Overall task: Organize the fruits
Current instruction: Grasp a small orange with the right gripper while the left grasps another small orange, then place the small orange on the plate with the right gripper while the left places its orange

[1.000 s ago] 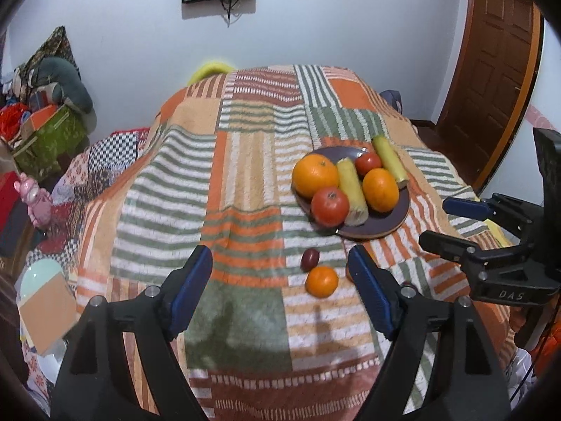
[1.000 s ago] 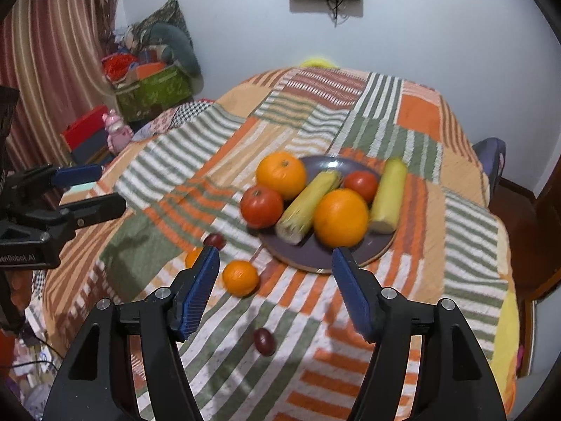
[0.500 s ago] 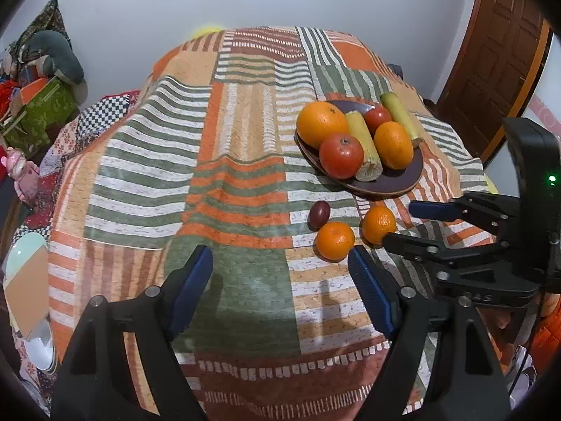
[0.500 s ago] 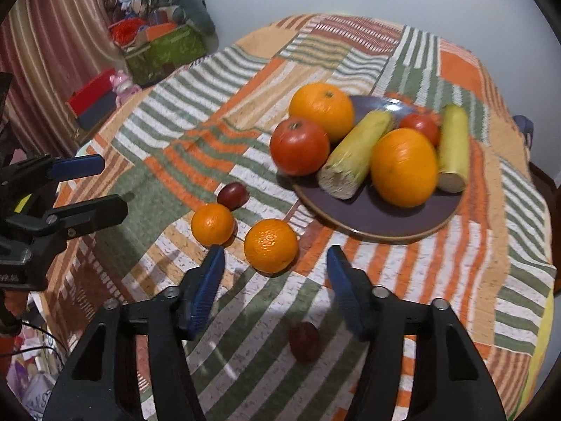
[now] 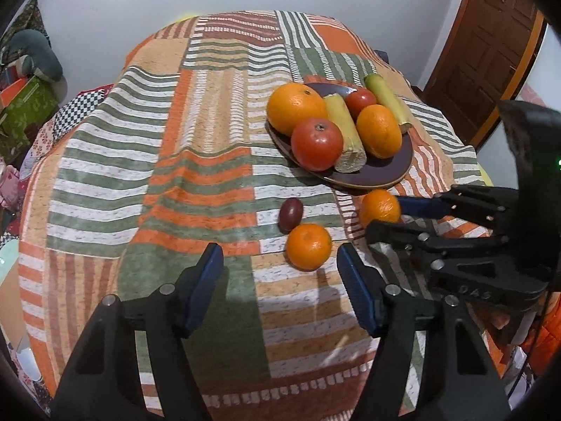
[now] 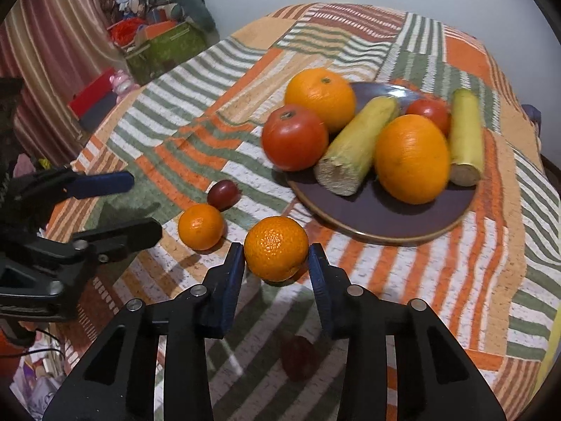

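Note:
A dark plate [image 5: 392,172] [image 6: 385,217] on the striped cloth holds two oranges, two tomatoes and two corn cobs. In front of it lie two small mandarins and a dark red grape [image 5: 290,213] [image 6: 223,193]. My right gripper [image 6: 276,263] has closed its blue pads on either side of one mandarin [image 6: 276,247] [image 5: 379,207], which rests on the cloth. My left gripper [image 5: 280,273] is open and empty, just short of the other mandarin [image 5: 308,246] [image 6: 200,226]. A second grape [image 6: 298,358] lies under the right gripper.
The patchwork cloth [image 5: 196,140] drapes over the table edges on all sides. A wooden door [image 5: 484,45] stands at the right. Boxes and cushions [image 6: 164,38] are piled beside the table at the left, near a striped curtain [image 6: 38,52].
Both grippers have moved forward and down toward the loose fruit. My right gripper's jaws have narrowed from wide open to touching the mandarin on both sides. The left gripper stays open.

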`<control>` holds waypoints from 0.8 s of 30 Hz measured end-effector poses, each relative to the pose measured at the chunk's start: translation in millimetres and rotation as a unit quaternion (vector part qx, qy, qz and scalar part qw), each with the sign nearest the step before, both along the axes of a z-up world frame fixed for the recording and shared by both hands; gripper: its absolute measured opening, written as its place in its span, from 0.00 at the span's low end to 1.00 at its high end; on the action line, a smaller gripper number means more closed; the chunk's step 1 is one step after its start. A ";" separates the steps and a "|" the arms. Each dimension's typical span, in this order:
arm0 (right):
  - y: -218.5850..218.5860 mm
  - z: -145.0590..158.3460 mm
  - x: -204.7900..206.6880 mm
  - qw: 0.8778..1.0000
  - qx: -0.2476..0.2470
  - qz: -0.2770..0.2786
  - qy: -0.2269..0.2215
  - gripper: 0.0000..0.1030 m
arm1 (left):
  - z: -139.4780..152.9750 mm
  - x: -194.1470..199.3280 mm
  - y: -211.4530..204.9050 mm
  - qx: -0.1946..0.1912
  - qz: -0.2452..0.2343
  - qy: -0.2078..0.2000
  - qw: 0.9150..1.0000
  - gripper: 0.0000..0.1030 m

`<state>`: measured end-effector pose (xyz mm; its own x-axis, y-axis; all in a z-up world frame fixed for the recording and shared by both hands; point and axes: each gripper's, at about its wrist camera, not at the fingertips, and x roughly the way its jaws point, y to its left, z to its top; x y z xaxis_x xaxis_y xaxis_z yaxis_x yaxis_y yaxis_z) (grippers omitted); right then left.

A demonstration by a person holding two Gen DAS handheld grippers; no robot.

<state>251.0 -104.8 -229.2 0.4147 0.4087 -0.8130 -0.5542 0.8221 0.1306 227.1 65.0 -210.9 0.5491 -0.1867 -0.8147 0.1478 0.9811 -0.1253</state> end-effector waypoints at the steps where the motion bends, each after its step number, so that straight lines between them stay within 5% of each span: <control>1: -4.1 2.6 -0.3 1.000 0.000 -0.004 -0.004 0.33 | -1.1 0.8 -1.8 0.000 -0.002 0.001 1.000 0.64; 11: -33.2 18.5 0.3 0.999 0.009 -0.036 -0.027 0.33 | -19.4 16.3 -23.4 -0.003 -0.023 0.027 0.999 0.53; 18: -46.6 19.8 -0.6 0.998 0.014 -0.049 -0.029 0.33 | -29.1 24.4 -26.3 0.001 -0.017 0.038 0.999 0.34; 24: -53.4 21.8 -1.4 0.998 0.020 -0.057 -0.030 0.33 | -24.9 21.7 -21.0 -0.009 -0.014 0.037 0.999 0.33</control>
